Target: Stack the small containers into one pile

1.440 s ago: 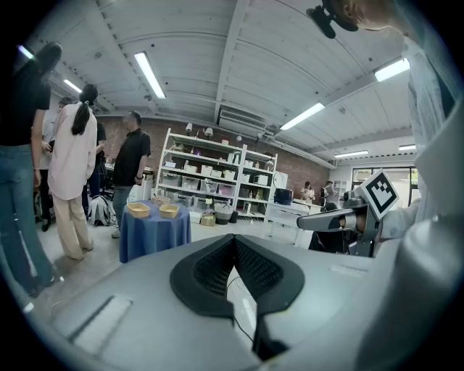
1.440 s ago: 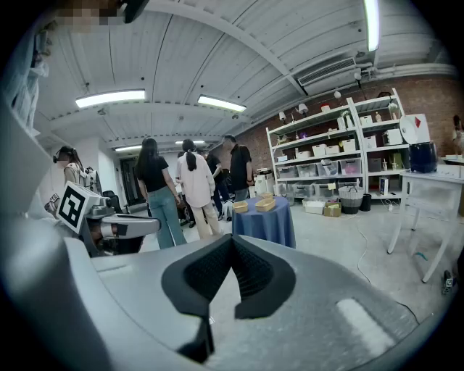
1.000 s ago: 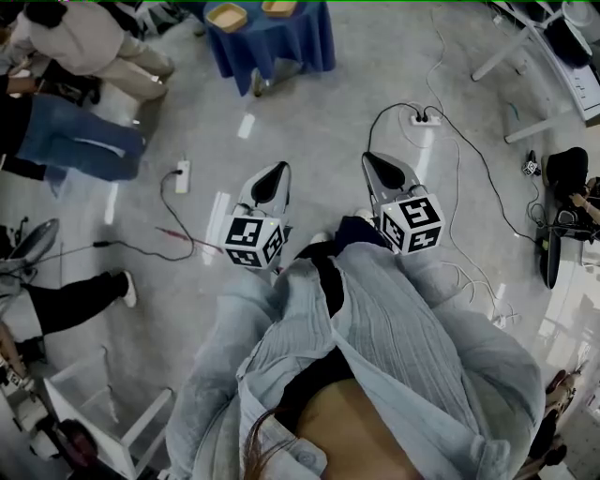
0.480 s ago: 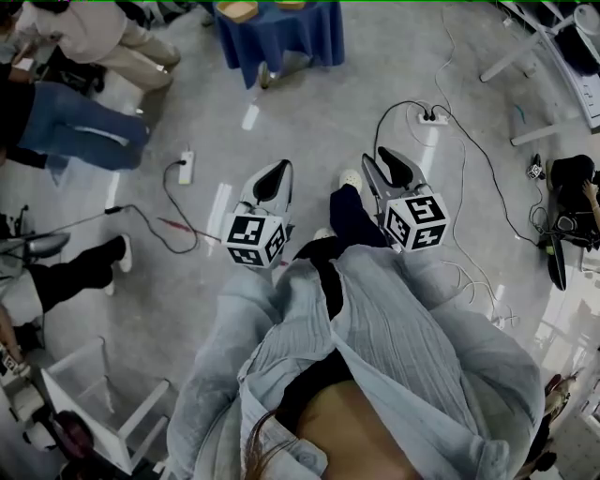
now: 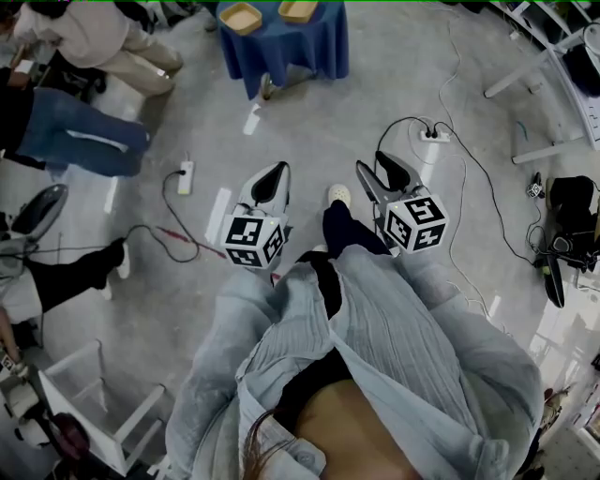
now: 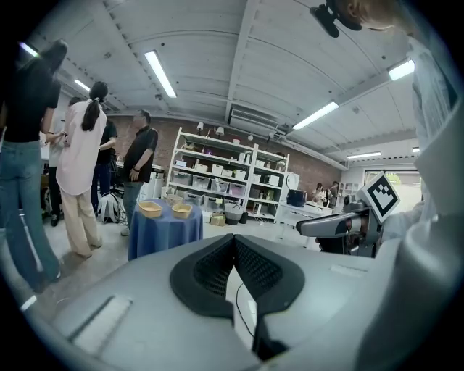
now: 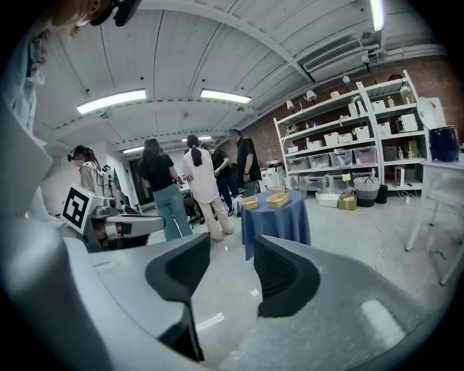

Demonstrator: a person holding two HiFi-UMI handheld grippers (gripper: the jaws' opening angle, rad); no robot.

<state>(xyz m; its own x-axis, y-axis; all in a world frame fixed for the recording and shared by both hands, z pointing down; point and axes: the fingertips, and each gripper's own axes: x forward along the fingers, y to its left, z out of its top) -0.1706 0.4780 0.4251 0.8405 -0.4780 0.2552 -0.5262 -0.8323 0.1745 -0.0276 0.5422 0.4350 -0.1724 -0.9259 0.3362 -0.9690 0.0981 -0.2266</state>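
The grey floor takes up most of the head view, and the blue-clothed table stands at its far edge, well apart from the person holding the grippers. Several bystanders stand to the left of the table. Shelving lines the wall behind it in both gripper views.

The left gripper has its jaws pressed together with nothing between them. The right gripper has its jaws apart. They have just been opening, and only floor shows in the gap. Both grippers point forward towards the table and carry nothing.

The two small containers sit side by side on the tabletop, close together but not stacked: the left container and the right container. Both are shallow, tan and empty as far as can be seen. They are too small here to tell which way their long sides run.

The relation that matters is that the table lies straight ahead, slightly to the left of the midline between the grippers. I judge the left gripper a touch nearer to it, though its jaws would have to open first. The right gripper view has the table almost dead ahead. The stacking has not begun — the approach comes first.

A power strip and loose cables lie on the floor, left of the path to the table.
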